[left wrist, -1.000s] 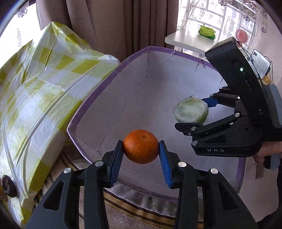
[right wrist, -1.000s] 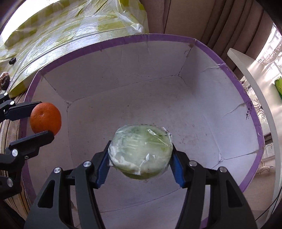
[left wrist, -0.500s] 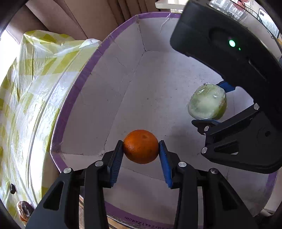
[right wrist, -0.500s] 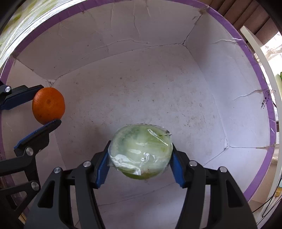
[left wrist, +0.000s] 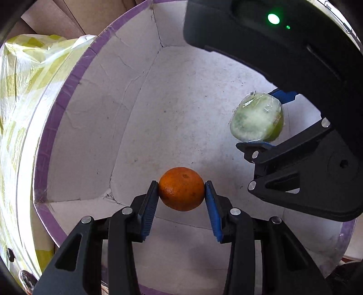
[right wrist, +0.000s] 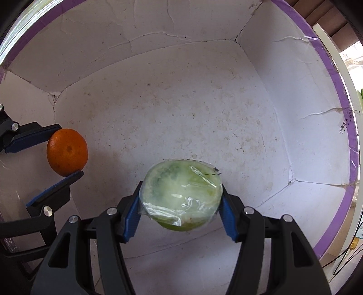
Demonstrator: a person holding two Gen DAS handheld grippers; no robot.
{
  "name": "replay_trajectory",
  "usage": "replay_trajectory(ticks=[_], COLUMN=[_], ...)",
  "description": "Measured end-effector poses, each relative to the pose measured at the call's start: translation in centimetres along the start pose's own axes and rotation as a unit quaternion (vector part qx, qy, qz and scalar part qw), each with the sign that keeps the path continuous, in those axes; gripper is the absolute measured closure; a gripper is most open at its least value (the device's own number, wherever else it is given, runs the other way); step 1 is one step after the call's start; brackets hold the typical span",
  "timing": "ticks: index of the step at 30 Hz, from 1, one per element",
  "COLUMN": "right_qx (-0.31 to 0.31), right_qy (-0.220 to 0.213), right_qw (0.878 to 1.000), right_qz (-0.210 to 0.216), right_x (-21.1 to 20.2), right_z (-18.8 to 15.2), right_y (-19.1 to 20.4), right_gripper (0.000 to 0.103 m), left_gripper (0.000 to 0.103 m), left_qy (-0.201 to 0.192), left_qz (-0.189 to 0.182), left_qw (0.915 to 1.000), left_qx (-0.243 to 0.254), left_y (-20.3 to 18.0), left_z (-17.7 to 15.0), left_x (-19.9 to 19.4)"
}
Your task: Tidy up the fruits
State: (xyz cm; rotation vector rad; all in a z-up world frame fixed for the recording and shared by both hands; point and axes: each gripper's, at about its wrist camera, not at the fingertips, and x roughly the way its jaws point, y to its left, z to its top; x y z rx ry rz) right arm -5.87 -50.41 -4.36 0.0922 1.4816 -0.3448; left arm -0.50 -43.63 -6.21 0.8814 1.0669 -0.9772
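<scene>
Two fruits hang over the box [right wrist: 313, 95] floor. The left gripper [left wrist: 181, 191] clamps the orange [left wrist: 181, 188] at its equator: firm, light. The right gripper [right wrist: 180, 197] clamps the film-wrapped cut green fruit [right wrist: 180, 195]: probably slippery, soft; grip the sides.

daylight is coming in bright from my right, where a white ledge [right wrist: 344, 95] is running along the window edge. brown curtain folds [left wrist: 74, 18] are hanging at the top of my left view, and more of them [right wrist: 331, 13] are showing at the top right. a yellow-and-white checked plastic cover [left wrist: 20, 109] is lying draped over something bulky on my left, glaring in the light. thin cables [right wrist: 347, 256] are trailing low on the right.
</scene>
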Motion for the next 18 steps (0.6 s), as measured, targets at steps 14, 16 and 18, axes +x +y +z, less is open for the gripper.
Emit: replay_trajectory(ticks=[14, 16, 18], right_qx=[0.009, 0.021, 0.033], right_qy=[-0.021, -0.028, -0.035], right_qw=[1.000, 0.999, 0.998], right_qz=[0.013, 0.026, 0.048], right_x=[1.5, 1.2, 0.8], right_z=[0.5, 0.4, 0.3], right_y=[-2.0, -2.5, -3.3], right_gripper=[0.027, 0.027, 0.026], left_gripper=[0.043, 0.040, 0.037], left_qy=[-0.019, -0.035, -0.052], left_qz=[-0.003, 0.005, 0.005], left_qw=[0.9998, 0.9994, 0.9986], left_qx=[0.008, 0.005, -0.002], left_y=[-0.2, -0.3, 0.0], left_z=[0.1, 0.0, -0.3], left_x=[-0.3, -0.7, -1.3])
